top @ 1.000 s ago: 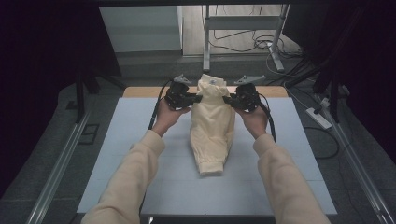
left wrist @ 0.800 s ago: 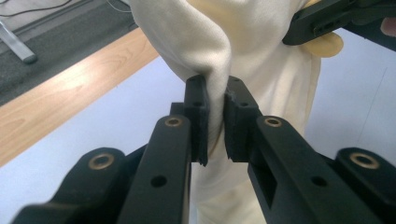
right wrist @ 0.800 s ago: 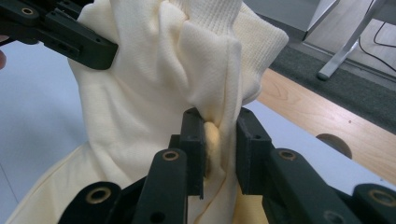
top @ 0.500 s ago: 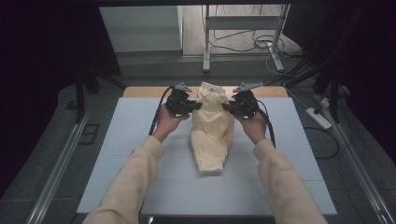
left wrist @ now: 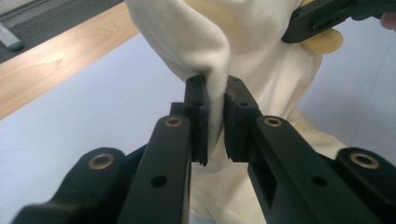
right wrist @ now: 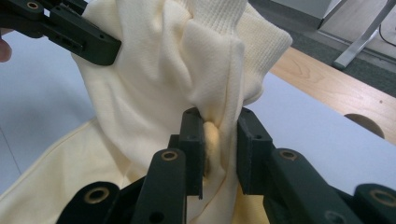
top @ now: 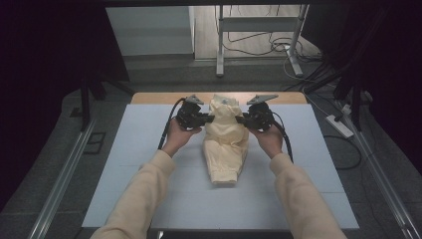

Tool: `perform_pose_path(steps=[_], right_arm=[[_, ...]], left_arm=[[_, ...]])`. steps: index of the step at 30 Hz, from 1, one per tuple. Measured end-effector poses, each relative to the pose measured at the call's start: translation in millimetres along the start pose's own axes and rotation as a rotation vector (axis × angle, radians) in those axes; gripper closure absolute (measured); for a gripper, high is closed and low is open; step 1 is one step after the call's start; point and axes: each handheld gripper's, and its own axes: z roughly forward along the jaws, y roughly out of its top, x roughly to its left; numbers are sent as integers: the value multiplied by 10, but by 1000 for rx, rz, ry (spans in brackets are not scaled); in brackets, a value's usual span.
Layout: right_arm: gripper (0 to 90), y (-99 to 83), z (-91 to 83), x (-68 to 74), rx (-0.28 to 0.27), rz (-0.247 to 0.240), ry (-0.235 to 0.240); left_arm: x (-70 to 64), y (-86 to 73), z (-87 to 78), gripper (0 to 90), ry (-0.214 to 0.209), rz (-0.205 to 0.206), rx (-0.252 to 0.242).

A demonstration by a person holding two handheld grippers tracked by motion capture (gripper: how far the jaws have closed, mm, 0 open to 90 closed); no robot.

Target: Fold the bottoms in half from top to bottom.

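A cream garment (top: 226, 142) lies at the centre of the white-covered counter (top: 124, 164), its far end raised toward twelve o'clock. The left hand-held gripper (top: 205, 118), at the garment's nine o'clock edge, and the right hand-held gripper (top: 242, 119), at its three o'clock edge, each have their jaws clamped on a pinched fold of fabric. Each pinch looks shallow, so uneven pulling could probably slip a fold free and let the raised end collapse.
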Motion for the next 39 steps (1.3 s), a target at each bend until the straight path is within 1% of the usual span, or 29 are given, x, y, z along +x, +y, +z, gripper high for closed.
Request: perform_pose_path(steps=[4, 10, 20, 30, 36, 39], right_arm=[[741, -37, 7, 20, 9, -5, 3], [741, -89, 20, 31, 23, -6, 6], [740, -189, 34, 47, 35, -4, 16], [739, -261, 33, 89, 45, -9, 23], [737, -316, 31, 119, 48, -7, 33], [735, -345, 18, 150, 46, -15, 38]], left_arm=[[-4, -51, 26, 809, -8, -11, 1], [-23, -105, 59, 809, -17, -9, 10], [-55, -179, 115, 807, -29, -18, 20], [-98, -245, 124, 806, -37, -19, 28], [-126, -298, 115, 806, -49, -19, 30], [-145, -334, 101, 804, -58, -14, 34]])
